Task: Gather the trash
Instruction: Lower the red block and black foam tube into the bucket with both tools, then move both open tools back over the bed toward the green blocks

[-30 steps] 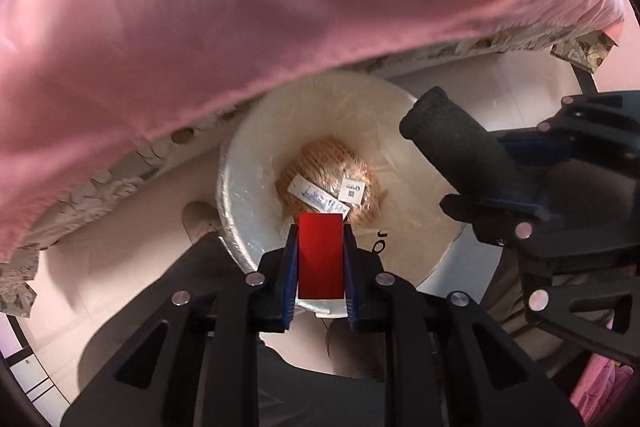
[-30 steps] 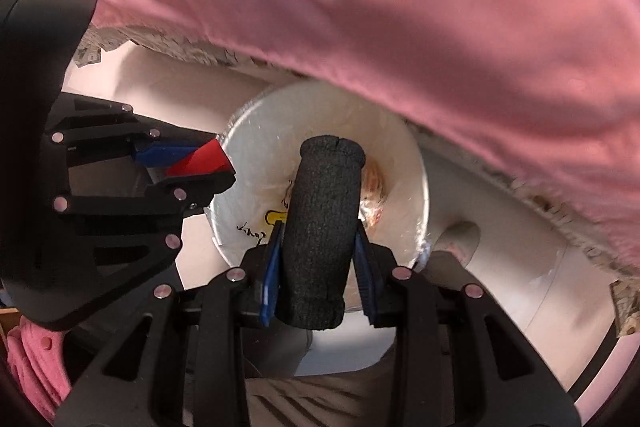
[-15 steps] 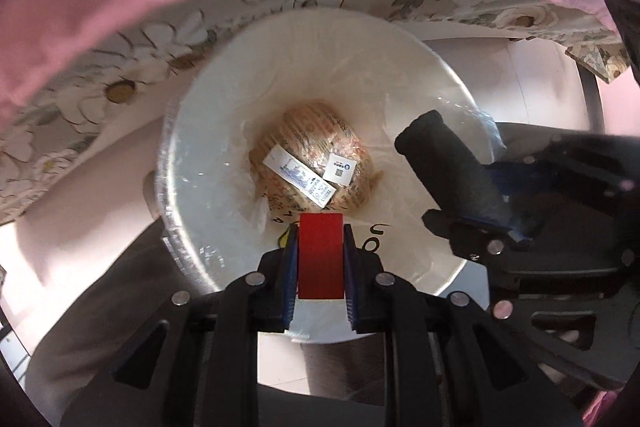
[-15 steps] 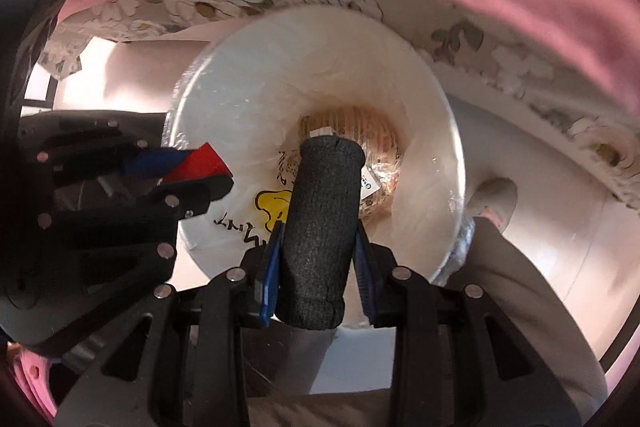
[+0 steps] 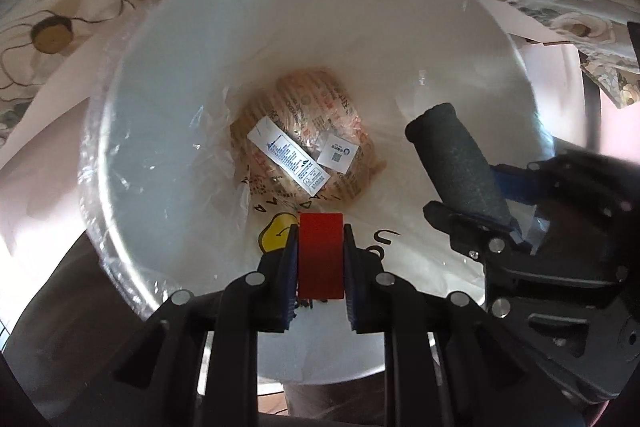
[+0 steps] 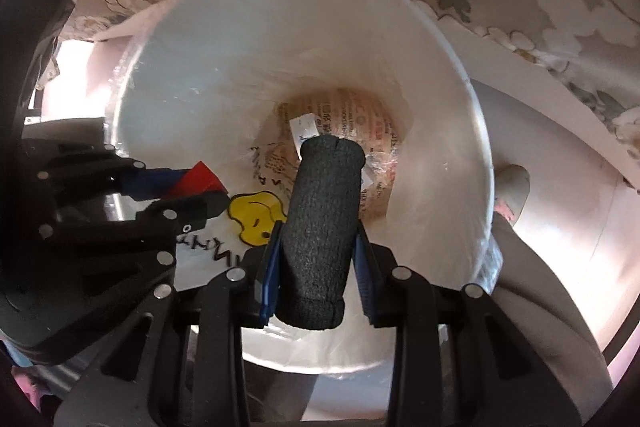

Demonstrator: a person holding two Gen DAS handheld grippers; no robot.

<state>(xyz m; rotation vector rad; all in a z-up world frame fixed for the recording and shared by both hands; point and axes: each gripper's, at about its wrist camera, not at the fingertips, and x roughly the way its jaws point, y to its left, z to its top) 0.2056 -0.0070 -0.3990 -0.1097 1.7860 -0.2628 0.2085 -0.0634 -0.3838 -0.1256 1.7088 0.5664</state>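
Left gripper (image 5: 321,259) clamped on a flat red block (image 5: 321,255), right gripper (image 6: 318,263) gripping a dark foam cylinder (image 6: 322,227), both poised above a white lined trash bin (image 5: 168,27), printed wrapper (image 5: 304,147) at its bottom

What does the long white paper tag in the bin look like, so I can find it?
Look down into the big white bin lined with clear plastic. At its bottom lies a brown printed paper bag, and on it the long white tag lies slanted. It is a narrow strip with dark print; the smaller label beside it is squarish.
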